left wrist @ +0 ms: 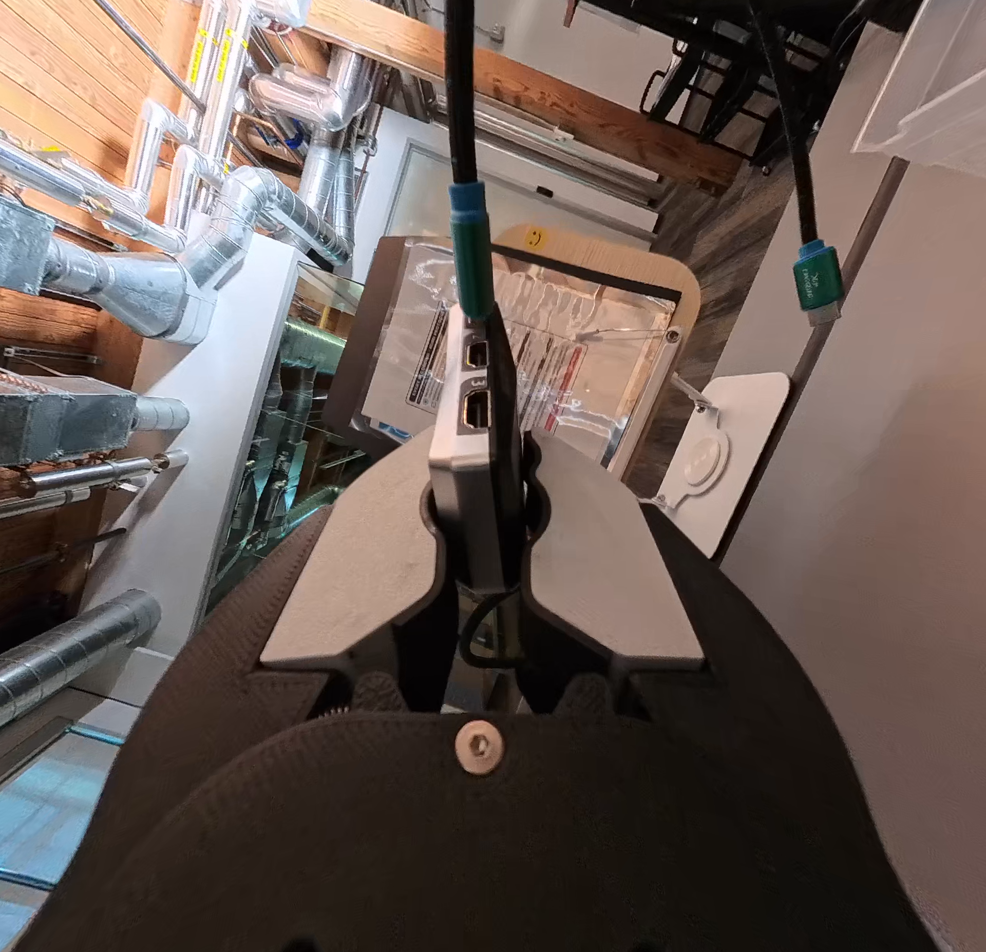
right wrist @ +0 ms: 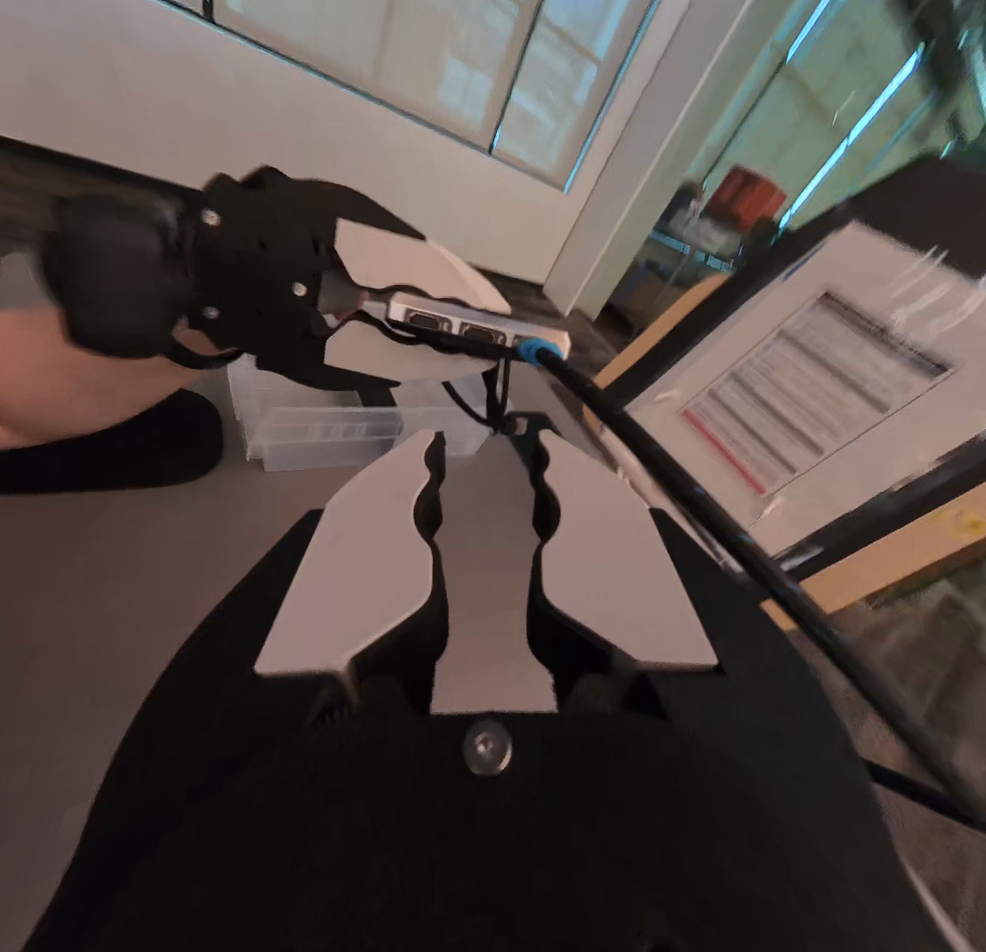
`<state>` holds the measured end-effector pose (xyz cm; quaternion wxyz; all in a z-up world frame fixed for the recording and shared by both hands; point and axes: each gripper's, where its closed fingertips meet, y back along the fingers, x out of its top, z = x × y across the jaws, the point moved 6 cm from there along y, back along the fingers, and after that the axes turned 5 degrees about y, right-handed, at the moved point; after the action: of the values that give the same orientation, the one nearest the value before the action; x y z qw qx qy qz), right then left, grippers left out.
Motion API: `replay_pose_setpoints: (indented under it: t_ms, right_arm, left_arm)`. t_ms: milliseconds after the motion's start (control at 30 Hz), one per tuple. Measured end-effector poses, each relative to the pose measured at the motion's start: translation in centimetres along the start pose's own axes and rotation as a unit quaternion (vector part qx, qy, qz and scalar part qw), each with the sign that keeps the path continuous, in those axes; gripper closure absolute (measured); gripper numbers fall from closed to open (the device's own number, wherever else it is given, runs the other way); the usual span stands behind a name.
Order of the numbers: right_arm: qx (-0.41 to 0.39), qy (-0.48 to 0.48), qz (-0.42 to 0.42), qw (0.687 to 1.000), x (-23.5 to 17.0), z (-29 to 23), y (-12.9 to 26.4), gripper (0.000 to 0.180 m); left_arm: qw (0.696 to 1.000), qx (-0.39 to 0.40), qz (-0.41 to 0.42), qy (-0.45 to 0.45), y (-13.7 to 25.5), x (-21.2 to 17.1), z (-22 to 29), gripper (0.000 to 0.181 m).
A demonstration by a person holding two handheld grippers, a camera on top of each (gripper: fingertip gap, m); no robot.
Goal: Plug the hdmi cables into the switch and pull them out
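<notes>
My left gripper is shut on the grey HDMI switch, held up in the air; it also shows in the right wrist view, with the switch between its fingers. A green-blue HDMI plug on a black cable sits in the switch's far port; two nearer ports are empty. In the right wrist view this plug and its cable run toward the lower right. A second green plug hangs free at the right. My right gripper is open and empty, below the switch.
A foil-faced board with a wooden edge stands behind the switch. A white mount plate is on the grey surface. Clear plastic boxes sit on the table below the left gripper. A person's gloved hand holds the left gripper.
</notes>
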<state>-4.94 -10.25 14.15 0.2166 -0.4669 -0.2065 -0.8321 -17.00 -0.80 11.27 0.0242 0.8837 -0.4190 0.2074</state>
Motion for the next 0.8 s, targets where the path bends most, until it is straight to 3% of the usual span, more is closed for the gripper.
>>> replay_pose_setpoints:
  t_ms: [100, 233, 367, 533, 800]
  right_arm:
    - [-0.013, -0.033, -0.031, 0.999, -1.4, -0.1, -2.3, 0.147]
    - [-0.048, -0.083, 0.032, 0.995, -1.9, 0.7, -3.5, 0.132]
    - [-0.053, -0.111, 0.096, 0.988, -1.6, 1.3, -2.9, 0.157]
    - [-0.042, -0.089, 0.032, 0.995, -2.7, 1.4, -3.3, 0.155]
    - [-0.062, -0.075, 0.078, 0.992, -2.2, 1.1, -3.4, 0.157]
  left_arm:
    - [1.000, -0.002, 0.010, -0.006, 0.0, 0.7, 0.7, 0.159]
    - [1.000, -0.010, 0.022, -0.016, -0.1, 1.4, 1.8, 0.159]
    - [0.999, -0.018, 0.026, -0.024, -0.4, 1.8, 2.7, 0.159]
    - [0.999, -0.016, 0.019, -0.028, -0.6, 1.5, 2.9, 0.159]
    - [0.999, -0.018, 0.025, -0.030, -0.4, 1.7, 2.7, 0.159]
